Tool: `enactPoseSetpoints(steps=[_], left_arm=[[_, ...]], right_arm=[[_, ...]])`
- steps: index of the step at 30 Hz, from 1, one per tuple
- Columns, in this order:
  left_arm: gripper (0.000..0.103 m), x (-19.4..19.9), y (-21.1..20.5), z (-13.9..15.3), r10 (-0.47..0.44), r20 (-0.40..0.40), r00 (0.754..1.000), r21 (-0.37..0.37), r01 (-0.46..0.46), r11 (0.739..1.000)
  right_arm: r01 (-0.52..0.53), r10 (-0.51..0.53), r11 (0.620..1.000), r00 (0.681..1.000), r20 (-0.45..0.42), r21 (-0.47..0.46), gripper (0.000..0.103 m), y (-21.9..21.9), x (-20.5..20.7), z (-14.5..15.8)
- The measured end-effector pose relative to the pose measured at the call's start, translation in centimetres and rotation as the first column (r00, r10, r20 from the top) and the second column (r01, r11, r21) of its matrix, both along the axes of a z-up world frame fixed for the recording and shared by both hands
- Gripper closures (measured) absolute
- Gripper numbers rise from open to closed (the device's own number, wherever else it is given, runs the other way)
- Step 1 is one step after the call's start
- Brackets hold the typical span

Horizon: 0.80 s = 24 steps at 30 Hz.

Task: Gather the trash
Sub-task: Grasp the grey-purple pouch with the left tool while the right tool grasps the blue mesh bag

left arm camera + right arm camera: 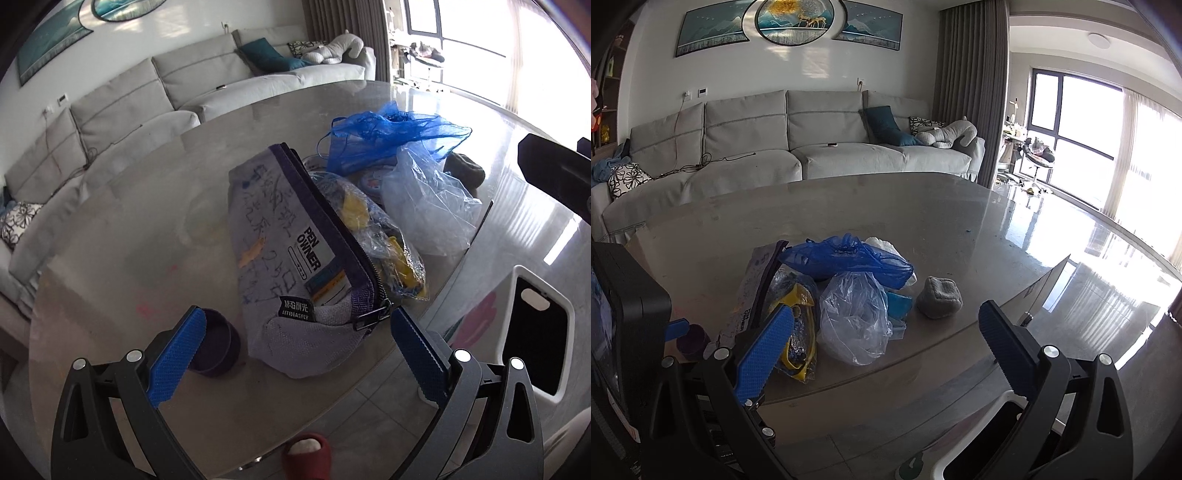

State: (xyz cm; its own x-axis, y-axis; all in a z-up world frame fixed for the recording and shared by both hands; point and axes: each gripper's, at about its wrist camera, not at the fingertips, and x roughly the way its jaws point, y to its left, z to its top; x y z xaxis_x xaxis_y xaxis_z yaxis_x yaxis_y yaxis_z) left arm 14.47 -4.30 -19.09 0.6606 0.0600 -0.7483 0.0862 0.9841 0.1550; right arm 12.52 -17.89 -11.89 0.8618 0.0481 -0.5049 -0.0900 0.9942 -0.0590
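A pile of trash lies on the grey table (122, 240): a grey pencil case (280, 258) with a purple zip, a clear wrapper with yellow inside (373, 236), a crumpled clear plastic bag (428, 199) and a blue mesh bag (388, 136) on top. My left gripper (295, 317) is open, its blue pads either side of the pencil case's near end. In the right wrist view the clear plastic bag (853, 317), blue mesh bag (849, 258) and a grey cloth lump (938, 297) lie ahead. My right gripper (886, 314) is open and holds nothing.
A small purple cup (218, 343) stands by the left pad. A white bin (535, 314) with a dark inside sits below the table's right edge. A foot in a red slipper (306, 454) shows under the table. A grey sofa (812, 147) runs behind.
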Motion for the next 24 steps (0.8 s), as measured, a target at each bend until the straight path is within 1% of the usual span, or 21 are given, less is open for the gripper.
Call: enactPoseSetpoints(steps=[1,2,3,4,5,6,7,8,10,11,13,14,16,17,19,21,24], left_arm=[[0.005,0.2,0.8,0.1,0.005,-0.004,1.000,-0.008,-0.005,1.000],[0.010,0.3,1.0,-0.1,0.012,-0.009,1.000,-0.006,-0.012,1.000],[0.019,0.4,1.2,-0.2,0.000,-0.021,1.000,-0.022,-0.001,1.000],[0.043,0.6,1.5,-0.5,-0.025,-0.047,0.999,-0.060,0.023,0.998],[0.049,0.9,1.7,-0.8,-0.032,-0.071,0.997,-0.088,0.025,0.996],[0.053,0.9,2.0,-1.0,-0.040,-0.071,0.997,-0.106,0.032,0.994],[0.059,1.0,2.0,-1.1,-0.054,-0.076,0.996,-0.110,0.046,0.993],[0.071,0.9,2.0,-1.0,-0.055,-0.077,0.995,-0.103,0.047,0.994],[0.079,0.6,2.5,-0.3,-0.046,-0.048,0.998,-0.127,0.040,0.991],[0.080,0.3,2.8,0.3,-0.040,-0.025,0.999,-0.126,0.037,0.991],[0.082,-0.2,2.9,1.7,-0.035,0.030,0.999,-0.086,0.037,0.996],[0.082,-0.4,3.0,2.3,-0.039,0.042,0.998,-0.086,0.042,0.995],[0.083,-0.4,3.5,3.5,-0.040,0.055,0.998,-0.121,0.047,0.992],[0.083,-0.5,3.6,4.2,-0.038,0.070,0.997,-0.123,0.047,0.991],[0.083,-0.5,3.7,5.4,-0.032,0.108,0.994,-0.102,0.043,0.994],[0.083,-0.6,3.8,6.4,-0.028,0.132,0.991,-0.100,0.042,0.994],[0.083,-0.6,4.2,7.3,-0.021,0.155,0.988,-0.100,0.037,0.994]], right_arm=[[-0.001,0.001,1.000,1.000,-0.001,0.001,0.003,0.0,0.0,0.0],[-0.001,0.001,1.000,1.000,-0.002,0.001,0.003,0.0,-0.1,-0.1],[-0.004,0.004,1.000,1.000,-0.005,0.000,0.003,0.1,0.0,-0.1],[-0.006,0.006,1.000,1.000,-0.008,-0.001,0.003,0.1,0.0,-0.2],[-0.007,0.007,1.000,1.000,-0.010,-0.002,0.003,0.2,0.0,-0.2],[-0.008,0.008,1.000,1.000,-0.012,-0.002,0.003,0.3,0.1,-0.3],[-0.011,0.011,1.000,1.000,-0.013,0.000,0.003,0.4,0.1,-0.3],[-0.012,0.012,1.000,1.000,-0.014,0.000,0.003,0.5,0.1,-0.4],[-0.015,0.015,1.000,1.000,-0.013,-0.007,0.003,0.7,0.1,-0.4],[-0.015,0.015,1.000,1.000,-0.011,-0.016,0.003,0.9,0.1,-0.4],[-0.016,0.016,1.000,1.000,-0.006,-0.025,0.003,1.1,0.2,-0.4],[-0.017,0.017,1.000,1.000,-0.007,-0.024,0.003,1.2,0.3,-0.5],[-0.024,0.024,1.000,1.000,-0.004,-0.016,0.003,1.3,0.8,-0.5],[-0.027,0.027,0.999,1.000,0.002,-0.017,0.003,1.3,1.1,-0.4],[-0.030,0.030,0.999,0.999,0.014,-0.033,0.003,1.5,1.9,-0.4],[-0.034,0.035,0.998,0.999,0.019,-0.050,0.003,1.7,2.9,-0.4],[-0.042,0.042,0.996,0.999,-0.002,-0.080,0.003,2.1,4.9,-0.8]])
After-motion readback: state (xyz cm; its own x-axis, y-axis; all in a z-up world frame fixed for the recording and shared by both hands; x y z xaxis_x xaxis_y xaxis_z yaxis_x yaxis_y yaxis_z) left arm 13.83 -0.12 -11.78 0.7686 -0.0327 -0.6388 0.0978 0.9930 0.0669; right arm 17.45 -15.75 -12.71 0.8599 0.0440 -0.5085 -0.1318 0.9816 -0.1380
